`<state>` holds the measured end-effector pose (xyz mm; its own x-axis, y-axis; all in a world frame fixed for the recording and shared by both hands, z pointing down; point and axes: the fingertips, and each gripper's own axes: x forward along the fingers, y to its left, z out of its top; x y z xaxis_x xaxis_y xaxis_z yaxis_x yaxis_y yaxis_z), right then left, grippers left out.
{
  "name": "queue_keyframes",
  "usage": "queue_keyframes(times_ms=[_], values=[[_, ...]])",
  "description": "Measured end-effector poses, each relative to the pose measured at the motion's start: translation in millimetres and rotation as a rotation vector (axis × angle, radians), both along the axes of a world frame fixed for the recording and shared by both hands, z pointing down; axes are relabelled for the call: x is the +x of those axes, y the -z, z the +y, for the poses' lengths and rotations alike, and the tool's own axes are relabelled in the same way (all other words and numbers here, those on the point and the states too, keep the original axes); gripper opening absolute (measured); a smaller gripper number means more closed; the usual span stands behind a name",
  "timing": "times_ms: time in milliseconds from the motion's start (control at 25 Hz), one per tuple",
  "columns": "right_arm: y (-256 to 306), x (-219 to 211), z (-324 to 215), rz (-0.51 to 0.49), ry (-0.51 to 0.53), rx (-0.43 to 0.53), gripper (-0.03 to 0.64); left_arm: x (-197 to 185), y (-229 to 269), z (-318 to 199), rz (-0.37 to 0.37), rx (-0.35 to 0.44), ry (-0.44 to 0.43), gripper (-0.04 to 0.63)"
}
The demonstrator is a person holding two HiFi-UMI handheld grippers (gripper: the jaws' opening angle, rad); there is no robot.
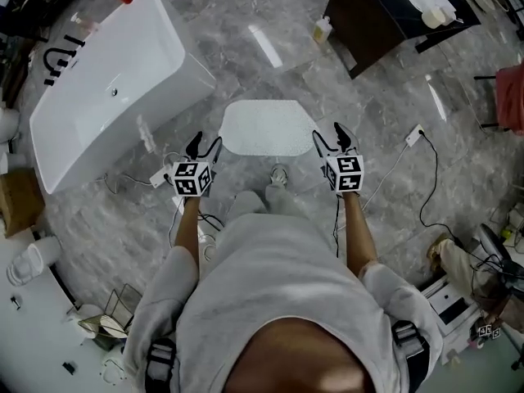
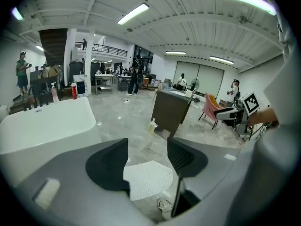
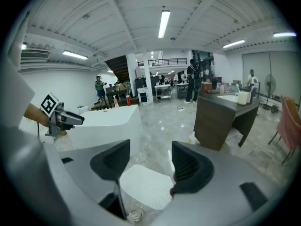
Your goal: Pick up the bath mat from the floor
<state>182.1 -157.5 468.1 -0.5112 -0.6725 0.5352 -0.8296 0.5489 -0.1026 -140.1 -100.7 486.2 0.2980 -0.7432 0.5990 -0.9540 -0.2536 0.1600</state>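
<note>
A white, rounded-rectangular, pebble-textured bath mat (image 1: pixel 268 128) lies flat on the grey marbled floor (image 1: pixel 270 64), just above the middle of the head view. The left gripper (image 1: pixel 203 147) hangs beside the mat's lower left corner and the right gripper (image 1: pixel 332 140) beside its lower right corner, both apart from it.

In the left gripper view the black jaws of the left gripper (image 2: pixel 148 149) stand apart and grasp nothing; the mat (image 2: pixel 149 178) shows on the floor beyond the gap. The right gripper (image 3: pixel 150 159) is likewise spread and empty, with the mat (image 3: pixel 146 186) lower centre.

A white freestanding bathtub (image 1: pixel 106 80) fills the upper left, near the mat's left edge, with white cords (image 1: pixel 155 174) on the floor at its foot. A dark brown wooden cabinet (image 1: pixel 377 23) stands upper right, a pale bottle (image 1: pixel 322 29) at its corner. A white power strip (image 1: pixel 414 135) with a black cable lies to the right. A small round object (image 1: pixel 280 173), too small to identify, sits just below the mat's near edge.
</note>
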Motion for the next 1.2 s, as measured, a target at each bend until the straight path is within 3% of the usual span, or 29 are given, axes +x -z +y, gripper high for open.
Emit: queue_keyframes(times_ms=[320,840,1200], values=[[-39.8,12.5,-9.7,0.025,0.008,-0.059,0.284,4.9,-45.3,-7.2,0.020,-0.097,-0.011,0.267],[-128.0,5.0,-10.0,0.105,0.018,-0.129,0.284,-34.6,-146.5,-25.8,0.032,-0.165,0.003,0.268],[-224.4,-12.0,-15.0,0.148,0.025,-0.206,0.284,-63.7,-246.1,-16.3,0.051,-0.256,0.014,0.272]])
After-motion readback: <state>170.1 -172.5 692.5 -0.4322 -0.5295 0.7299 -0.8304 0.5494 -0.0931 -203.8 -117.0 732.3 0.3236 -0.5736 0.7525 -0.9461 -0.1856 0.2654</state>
